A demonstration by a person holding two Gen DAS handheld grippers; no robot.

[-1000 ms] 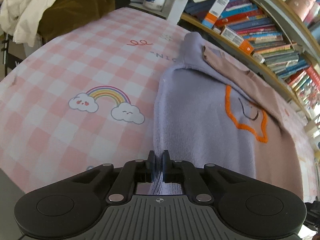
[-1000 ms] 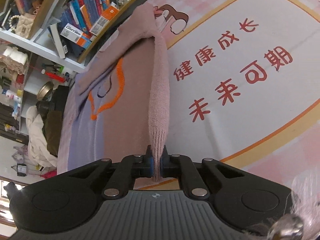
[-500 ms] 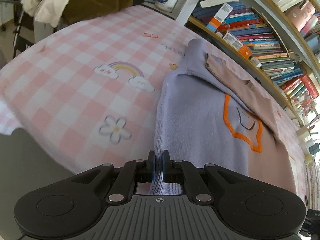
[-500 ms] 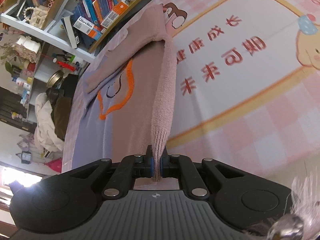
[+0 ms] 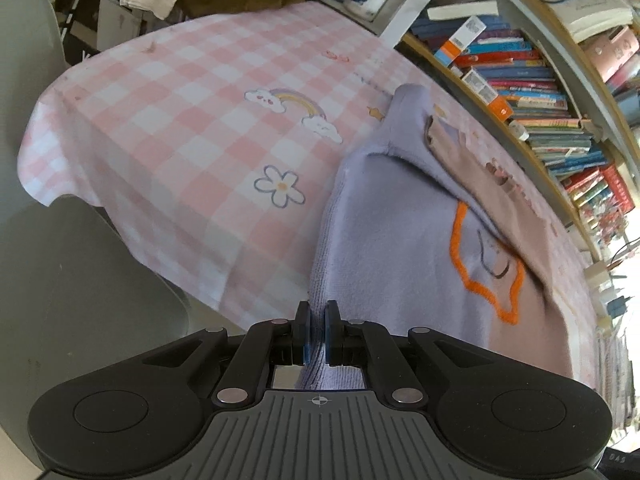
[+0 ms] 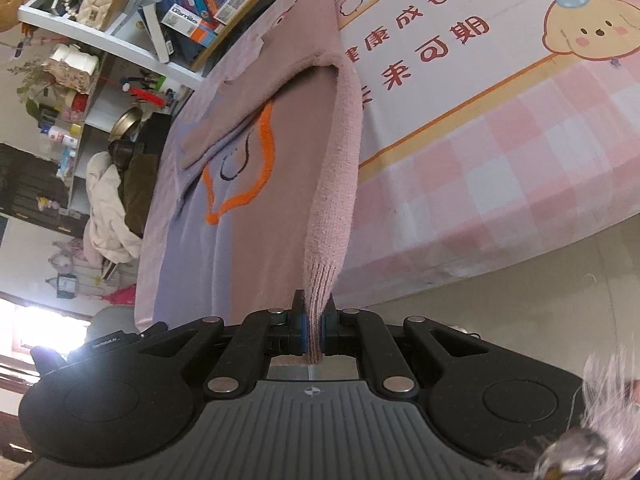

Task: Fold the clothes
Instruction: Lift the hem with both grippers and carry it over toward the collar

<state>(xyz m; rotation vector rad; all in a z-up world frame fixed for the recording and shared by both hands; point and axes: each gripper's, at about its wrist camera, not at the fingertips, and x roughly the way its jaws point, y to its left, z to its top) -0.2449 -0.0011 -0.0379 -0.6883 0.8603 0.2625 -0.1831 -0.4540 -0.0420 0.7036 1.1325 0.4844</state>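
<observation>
The two-tone sweater, lilac on one half and dusty pink on the other with an orange-outlined motif on the chest, lies spread over the pink checked tablecloth that covers the worktop, with its upper part already doubled over toward the bookshelf. The left tool is clamped tight on the lilac ribbed edge, and the right tool is pinched on the pink ribbed edge, which rises taut from the jaws toward the fold. Holding both corners at once looks meant to keep the knit stretched flat, so that it travels as one sheet and does not bunch. Both grips sit at the near side, beyond the worktop edge, which suggests the sweater is being drawn or squared before the next fold is laid.
</observation>
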